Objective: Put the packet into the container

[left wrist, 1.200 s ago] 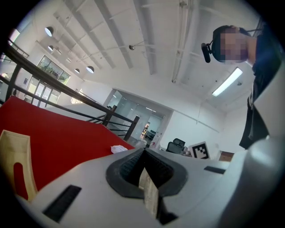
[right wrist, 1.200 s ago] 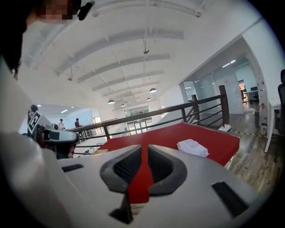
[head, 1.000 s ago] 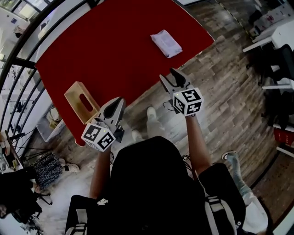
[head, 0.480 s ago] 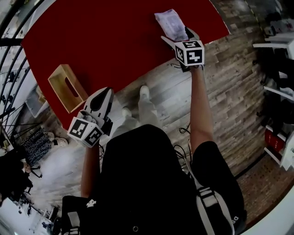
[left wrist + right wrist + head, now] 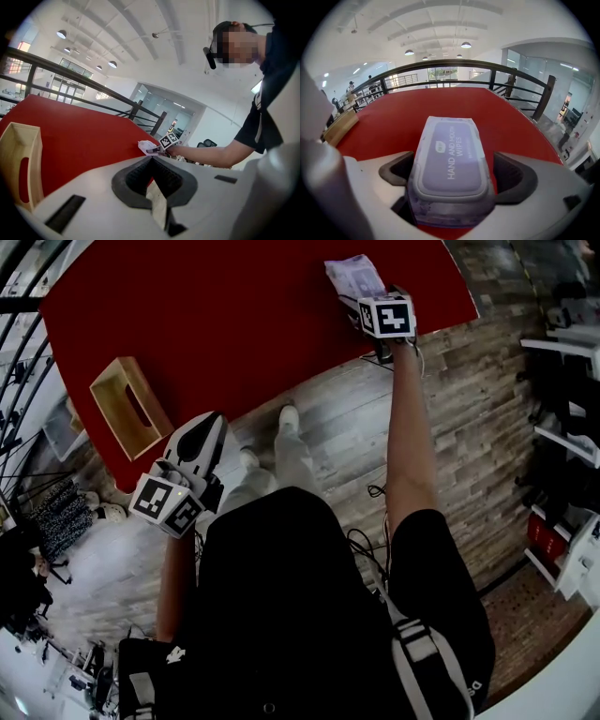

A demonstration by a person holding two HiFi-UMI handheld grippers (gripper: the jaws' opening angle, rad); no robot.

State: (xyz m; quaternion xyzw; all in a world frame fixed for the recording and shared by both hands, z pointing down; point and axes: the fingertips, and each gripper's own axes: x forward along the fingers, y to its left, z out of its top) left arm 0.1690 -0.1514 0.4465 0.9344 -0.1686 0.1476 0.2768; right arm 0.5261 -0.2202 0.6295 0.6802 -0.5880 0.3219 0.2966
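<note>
A pale purple packet of wipes (image 5: 354, 276) lies on the red table (image 5: 216, 324) near its right front edge. My right gripper (image 5: 363, 298) reaches over that edge. Its jaws are opening and stand on either side of the packet (image 5: 450, 159), with a gap showing on the right side. The wooden container (image 5: 105, 401), an open box with a slot in its side, stands on the table's left corner. My left gripper (image 5: 213, 420) hangs off the table near that box, shut and empty. In the left gripper view the container (image 5: 21, 164) is at the left and the packet (image 5: 146, 146) is far off.
A dark metal railing (image 5: 454, 65) runs behind the table. Wooden plank floor (image 5: 469, 427) lies to the front and right. Shelving and furniture (image 5: 572, 381) stand at the right edge, and clutter (image 5: 56, 521) sits on the floor at the left.
My right gripper has travelled from off the table up to the packet, and its jaws have spread around it. The left gripper has drifted slightly left and stayed shut.
</note>
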